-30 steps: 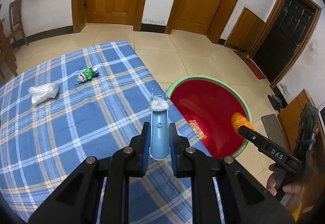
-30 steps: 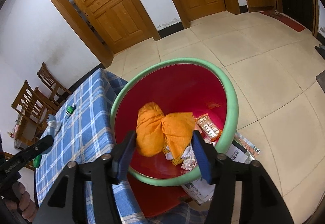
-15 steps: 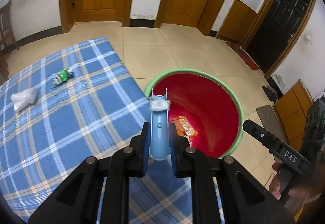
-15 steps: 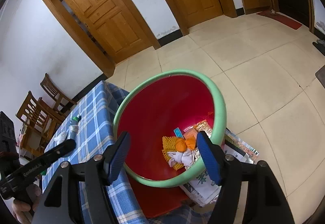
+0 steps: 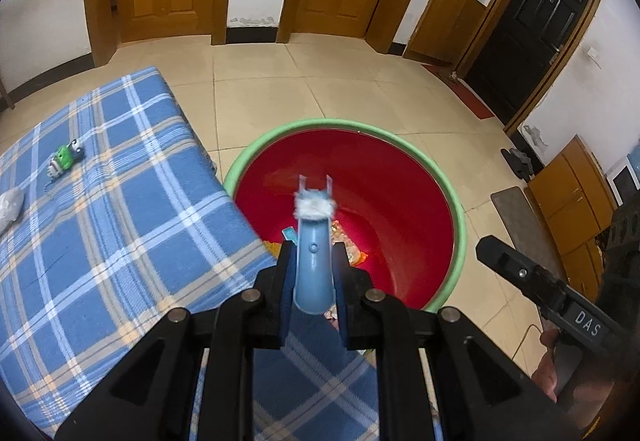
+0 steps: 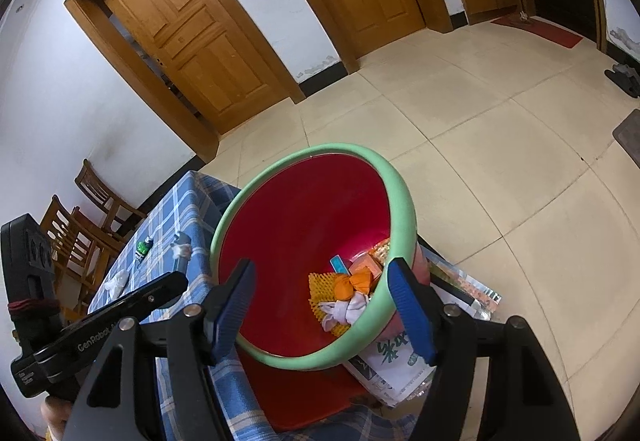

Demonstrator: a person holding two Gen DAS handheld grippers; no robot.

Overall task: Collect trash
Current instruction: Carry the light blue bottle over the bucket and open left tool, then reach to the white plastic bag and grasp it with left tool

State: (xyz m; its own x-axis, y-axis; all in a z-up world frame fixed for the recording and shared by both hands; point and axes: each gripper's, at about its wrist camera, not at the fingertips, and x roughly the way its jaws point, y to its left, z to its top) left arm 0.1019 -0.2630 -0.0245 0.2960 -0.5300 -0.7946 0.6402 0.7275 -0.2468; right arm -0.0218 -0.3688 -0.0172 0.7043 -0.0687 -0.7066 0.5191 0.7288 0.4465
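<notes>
Tools differ: left tool (image 5: pixel 313 273) clamps a blue razor (image 5: pixel 314 261) over the bin (image 5: pixel 458 225); right tool (image 6: pixel 320 305) gapes empty.

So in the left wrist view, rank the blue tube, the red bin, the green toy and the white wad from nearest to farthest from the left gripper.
1. Blue tube: clamped in the left gripper.
2. Red bin: just ahead, on the floor.
3. Green toy: far left on the tablecloth.
4. White wad: left edge, similarly far; too close to call.

I'm seeing a pale blue tube (image 5: pixel 313 273) with a white fuzzy tip between my left claw's (image 5: pixel 313 277) dark blue pads. Ahead of it is showing a red basin (image 5: pixel 400 201) with a mint-green rim; left of it, a blue, white and tan plaid cloth (image 5: pixel 100 221).
</notes>
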